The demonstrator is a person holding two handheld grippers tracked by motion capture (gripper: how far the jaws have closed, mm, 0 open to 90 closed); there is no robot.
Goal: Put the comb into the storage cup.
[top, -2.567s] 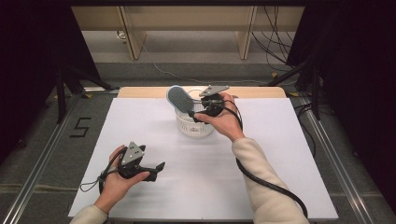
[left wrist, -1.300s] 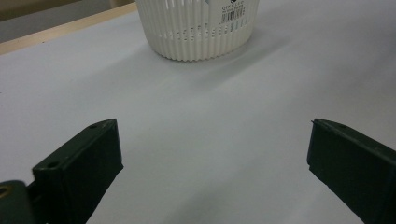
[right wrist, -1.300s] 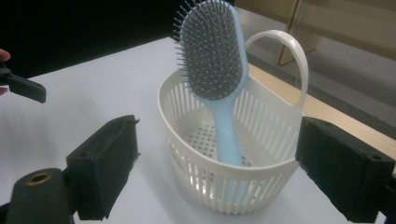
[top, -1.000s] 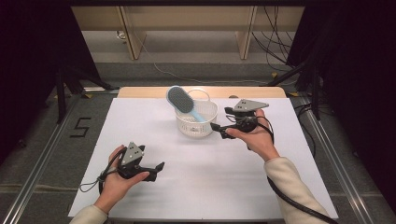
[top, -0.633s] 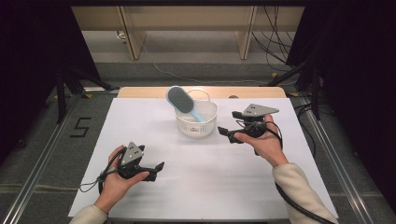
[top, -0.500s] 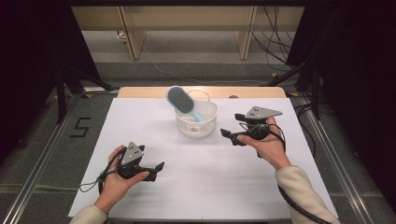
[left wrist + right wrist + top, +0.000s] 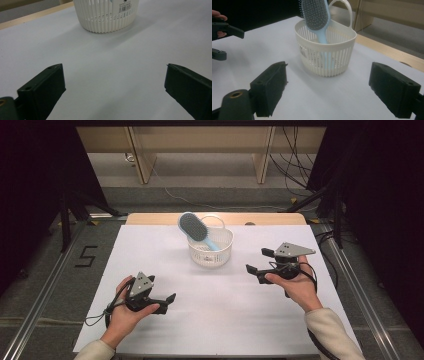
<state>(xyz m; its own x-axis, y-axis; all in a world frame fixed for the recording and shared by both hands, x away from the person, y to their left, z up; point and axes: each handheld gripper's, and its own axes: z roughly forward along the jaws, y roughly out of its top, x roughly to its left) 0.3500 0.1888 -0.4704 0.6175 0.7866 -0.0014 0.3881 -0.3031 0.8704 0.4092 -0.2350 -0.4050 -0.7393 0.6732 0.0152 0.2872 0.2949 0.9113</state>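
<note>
white slatted basket [image 7: 210,251], light-blue hairbrush [image 7: 196,228]

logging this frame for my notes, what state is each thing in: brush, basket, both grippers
hairbrush: handle down in the basket, bristled head leaning out over the rim, held by nothing
basket: upright on the white table cover, handle loop up
left gripper: open, empty, low over the table cover near the front edge
right gripper: open, empty, to the right of the basket and apart from it
</note>
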